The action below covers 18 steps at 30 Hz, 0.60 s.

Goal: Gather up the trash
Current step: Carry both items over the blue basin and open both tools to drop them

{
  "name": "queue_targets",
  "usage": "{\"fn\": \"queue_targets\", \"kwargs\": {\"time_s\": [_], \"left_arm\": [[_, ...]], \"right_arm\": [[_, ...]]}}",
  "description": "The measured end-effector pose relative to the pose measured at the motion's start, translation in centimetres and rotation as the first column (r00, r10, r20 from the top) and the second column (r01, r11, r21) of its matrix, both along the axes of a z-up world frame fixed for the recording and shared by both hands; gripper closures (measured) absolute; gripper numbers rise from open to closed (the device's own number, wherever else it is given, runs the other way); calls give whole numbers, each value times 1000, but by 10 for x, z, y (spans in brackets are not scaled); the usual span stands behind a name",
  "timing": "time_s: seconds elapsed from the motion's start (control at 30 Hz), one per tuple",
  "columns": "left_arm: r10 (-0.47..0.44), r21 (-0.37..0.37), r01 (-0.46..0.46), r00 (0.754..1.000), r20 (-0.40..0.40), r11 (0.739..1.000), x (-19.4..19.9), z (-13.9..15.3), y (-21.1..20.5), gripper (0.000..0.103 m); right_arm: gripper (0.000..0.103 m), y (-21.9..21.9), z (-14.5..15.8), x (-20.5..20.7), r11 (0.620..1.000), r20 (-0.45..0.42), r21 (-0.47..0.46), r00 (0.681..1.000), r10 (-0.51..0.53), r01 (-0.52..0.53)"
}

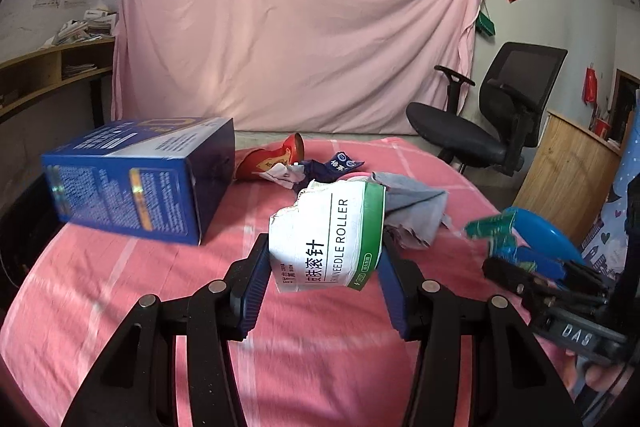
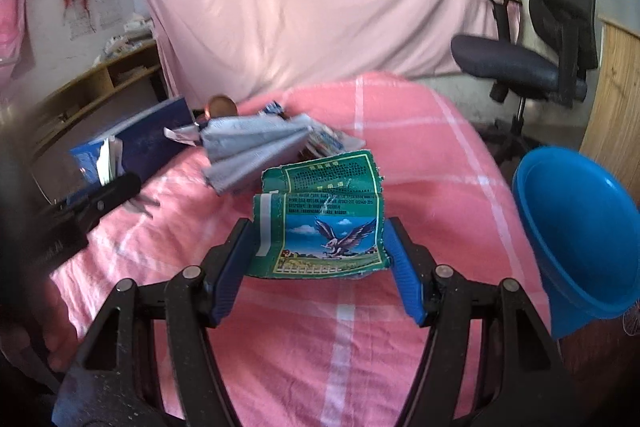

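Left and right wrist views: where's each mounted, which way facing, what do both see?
Left wrist: rides the left gripper, faces across the pink bed toward the hung sheet; its fingers pinch a white box; the right gripper shows at right.
Right wrist: rides the right gripper, same heading; fingers pinch a green packet; blue bin at right.
Shared: bed, sheet, blue carton, office chair.

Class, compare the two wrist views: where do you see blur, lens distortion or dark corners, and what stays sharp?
Left wrist view: the white carton in the left hand-held gripper is sharp; the blue box and bedsheet smear; corners go black. Right wrist view: the green wrapper reads clearly, the grey paper blurs, and the blue basin bends at the fisheye edge.
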<state>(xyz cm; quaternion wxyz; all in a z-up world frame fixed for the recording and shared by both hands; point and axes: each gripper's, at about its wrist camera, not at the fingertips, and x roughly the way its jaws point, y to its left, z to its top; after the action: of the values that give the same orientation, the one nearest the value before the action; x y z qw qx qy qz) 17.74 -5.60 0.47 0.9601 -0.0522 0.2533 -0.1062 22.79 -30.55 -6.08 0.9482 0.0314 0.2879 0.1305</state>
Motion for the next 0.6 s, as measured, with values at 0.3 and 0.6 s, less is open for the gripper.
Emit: {"fn": "queue_targets", "kwargs": {"time_s": [0.3, 0.6], "left_arm": [[-38, 26, 34, 988, 150, 999, -19, 33, -40, 57], [-201, 27, 201, 939, 280, 979, -2, 81, -136, 57]], "right_arm": [[24, -31, 40, -37, 997, 312, 36, 947, -79, 72], [24, -96, 78, -62, 949, 495, 96, 813, -307, 300]]}}
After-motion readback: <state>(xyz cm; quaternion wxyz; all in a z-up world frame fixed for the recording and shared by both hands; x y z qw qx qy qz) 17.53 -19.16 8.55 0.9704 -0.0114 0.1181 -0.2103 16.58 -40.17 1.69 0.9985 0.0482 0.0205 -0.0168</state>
